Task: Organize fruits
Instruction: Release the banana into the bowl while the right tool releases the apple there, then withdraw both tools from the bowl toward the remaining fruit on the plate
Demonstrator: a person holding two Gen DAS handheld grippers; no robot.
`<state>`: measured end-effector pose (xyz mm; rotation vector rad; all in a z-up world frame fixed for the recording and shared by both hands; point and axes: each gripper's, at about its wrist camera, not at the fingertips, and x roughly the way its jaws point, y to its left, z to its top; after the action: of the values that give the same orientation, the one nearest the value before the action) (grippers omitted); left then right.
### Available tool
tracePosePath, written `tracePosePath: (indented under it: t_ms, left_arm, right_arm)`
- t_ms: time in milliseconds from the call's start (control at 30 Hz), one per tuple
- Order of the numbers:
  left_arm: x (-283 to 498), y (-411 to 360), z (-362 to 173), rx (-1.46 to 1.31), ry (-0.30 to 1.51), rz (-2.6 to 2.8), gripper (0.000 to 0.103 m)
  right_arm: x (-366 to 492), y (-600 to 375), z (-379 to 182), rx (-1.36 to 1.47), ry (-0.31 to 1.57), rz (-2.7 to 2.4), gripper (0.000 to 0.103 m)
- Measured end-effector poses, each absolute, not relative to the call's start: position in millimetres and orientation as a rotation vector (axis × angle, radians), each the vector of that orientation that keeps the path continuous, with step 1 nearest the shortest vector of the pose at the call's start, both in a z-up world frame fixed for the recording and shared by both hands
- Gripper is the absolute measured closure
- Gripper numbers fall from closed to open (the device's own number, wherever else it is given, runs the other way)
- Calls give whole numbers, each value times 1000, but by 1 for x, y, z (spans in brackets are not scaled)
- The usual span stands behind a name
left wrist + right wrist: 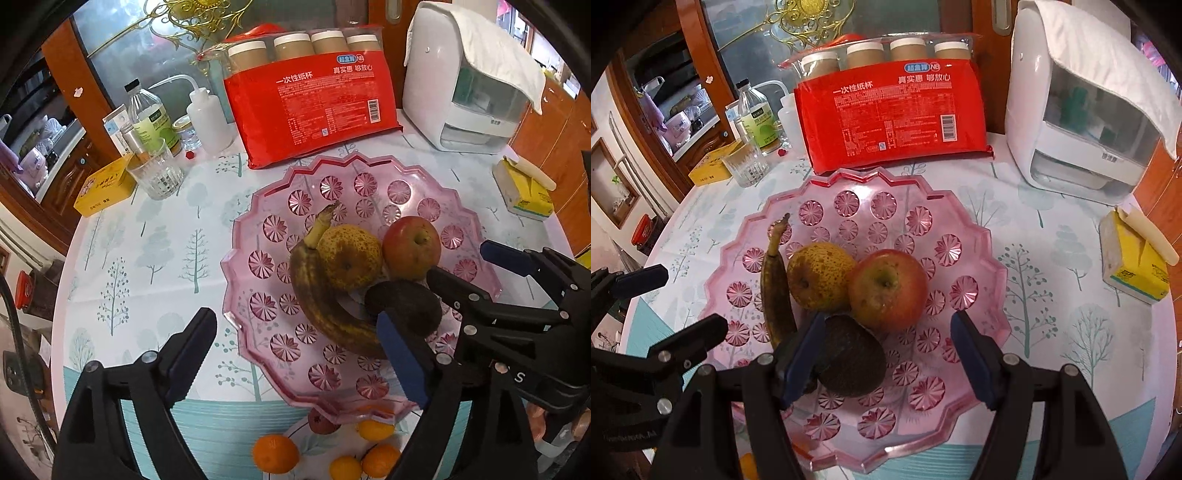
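Note:
A pink glass fruit plate [258, 192] [975, 243] holds a spotted banana [317, 302] [775, 288], a brown-speckled pear [351, 254] [818, 275], a red apple [412, 245] [888, 290] and a dark avocado [406, 301] [851, 360]. My right gripper [886, 360] is open above the plate's near side, the avocado lying loose beside its left finger; it also shows in the left wrist view [465, 266]. My left gripper [295, 354] is open and empty over the plate's left edge. Small oranges [275, 454] and a red fruit [321, 422] lie on a white plate below.
Behind the plate lies a red pack of paper cups [310, 103] [897, 110]. A white appliance [465, 88] [1082, 122] stands at the back right, a yellow tissue pack [524, 192] [1134, 262] at right. A glass [157, 171], bottles [149, 114] and a yellow box [103, 186] stand at left.

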<state>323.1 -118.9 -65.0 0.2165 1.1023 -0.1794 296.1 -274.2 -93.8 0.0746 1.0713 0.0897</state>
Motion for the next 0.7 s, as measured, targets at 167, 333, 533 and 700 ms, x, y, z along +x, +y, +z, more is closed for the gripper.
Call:
tracePosePath:
  t_ms: [167, 333, 533, 700]
  left_arm:
    - [313, -113, -60, 211, 1106, -175, 14]
    - [300, -105, -52, 205, 1107, -181, 11]
    - [287, -94, -41, 181, 1109, -174, 11]
    - [275, -86, -26, 176, 1093, -169, 11]
  right_arm:
    - [288, -269, -86, 69, 1071, 84, 32]
    - [278, -263, -76, 71, 1071, 81, 32]
    - [266, -259, -61, 83, 1062, 73, 32]
    - [255, -257, -44, 85, 1041, 66, 32]
